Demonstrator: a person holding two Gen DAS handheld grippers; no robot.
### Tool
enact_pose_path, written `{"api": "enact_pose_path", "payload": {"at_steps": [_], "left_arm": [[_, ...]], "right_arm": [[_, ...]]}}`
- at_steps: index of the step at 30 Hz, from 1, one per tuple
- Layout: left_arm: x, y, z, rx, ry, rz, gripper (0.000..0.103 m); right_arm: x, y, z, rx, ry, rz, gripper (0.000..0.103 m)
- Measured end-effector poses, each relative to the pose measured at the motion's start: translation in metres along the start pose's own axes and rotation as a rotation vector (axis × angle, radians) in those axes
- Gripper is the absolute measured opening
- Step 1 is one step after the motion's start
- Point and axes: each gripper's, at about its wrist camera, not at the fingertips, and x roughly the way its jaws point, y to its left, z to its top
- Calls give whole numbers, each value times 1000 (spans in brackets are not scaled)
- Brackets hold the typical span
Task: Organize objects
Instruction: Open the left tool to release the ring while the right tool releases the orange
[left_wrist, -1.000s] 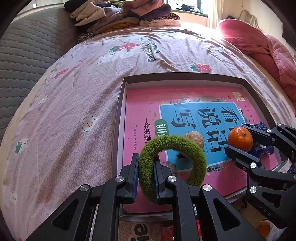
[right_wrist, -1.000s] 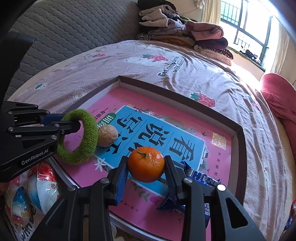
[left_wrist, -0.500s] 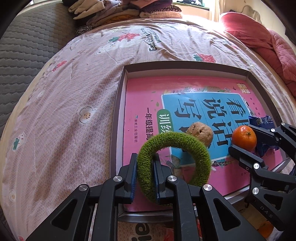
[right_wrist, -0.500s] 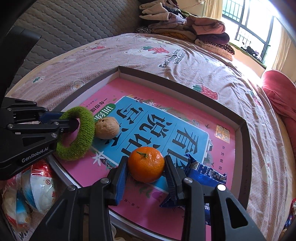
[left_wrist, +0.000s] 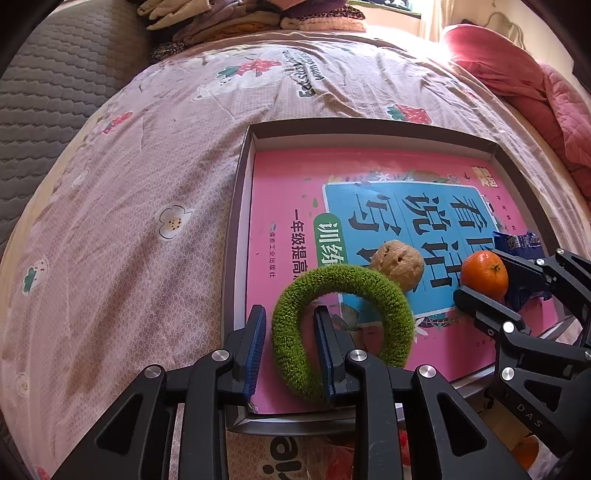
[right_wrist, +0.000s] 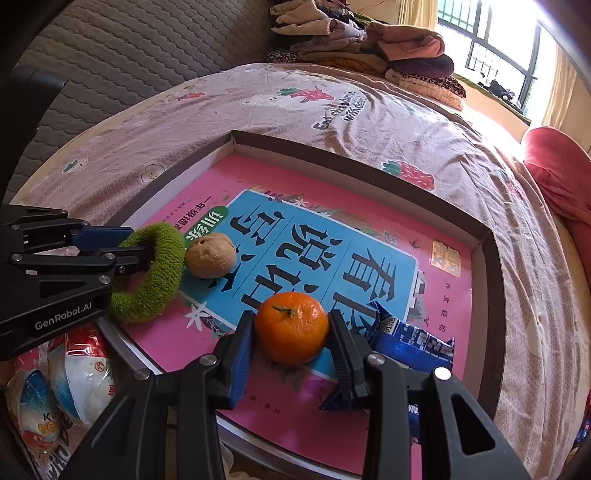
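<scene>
Green ring (left_wrist: 341, 325) lay in the tray (left_wrist: 240, 236) at its near left corner, on the pink book (left_wrist: 288, 206), leaning against the walnut (left_wrist: 397, 264). Left gripper (left_wrist: 290, 345) had its jaws just opening: one pad outside the band, one through the hole, a gap showing on the outer side, so the ring looked released. To finish well, spread fully, then lift straight out so the inner finger does not drag the ring along.

Right gripper (right_wrist: 291, 345) was clamped on the orange (right_wrist: 291, 326), low over the book near the tray's near edge; whether the fruit touched the cover was hard to tell. A blue wrapper (right_wrist: 410, 338) lay just beside it, partly under the right finger, and could be nudged on release. Snack packs (right_wrist: 59, 384) lay off the near left corner, clothes at the bed's (right_wrist: 332, 107) far edge.
</scene>
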Motion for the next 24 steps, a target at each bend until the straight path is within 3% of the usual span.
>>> {"api": "enact_pose_path", "payload": {"at_steps": [12,15,20,24], "left_arm": [[-9,1,-3,-1,5,-16,31],[-14,3,-2,-6,-6,-11,37],[-23,5,-2,-17,-21,-17,37],[-30,4,-4,-17,-29,-19,37]], "right_arm": [[-6,0,2,2,-6,-20,40],[-7,0,3,-2,-8,-30,40],[-12,-1,4,7,-29,-42,50],[-17,-1,6,9,-39,-46,50]]}}
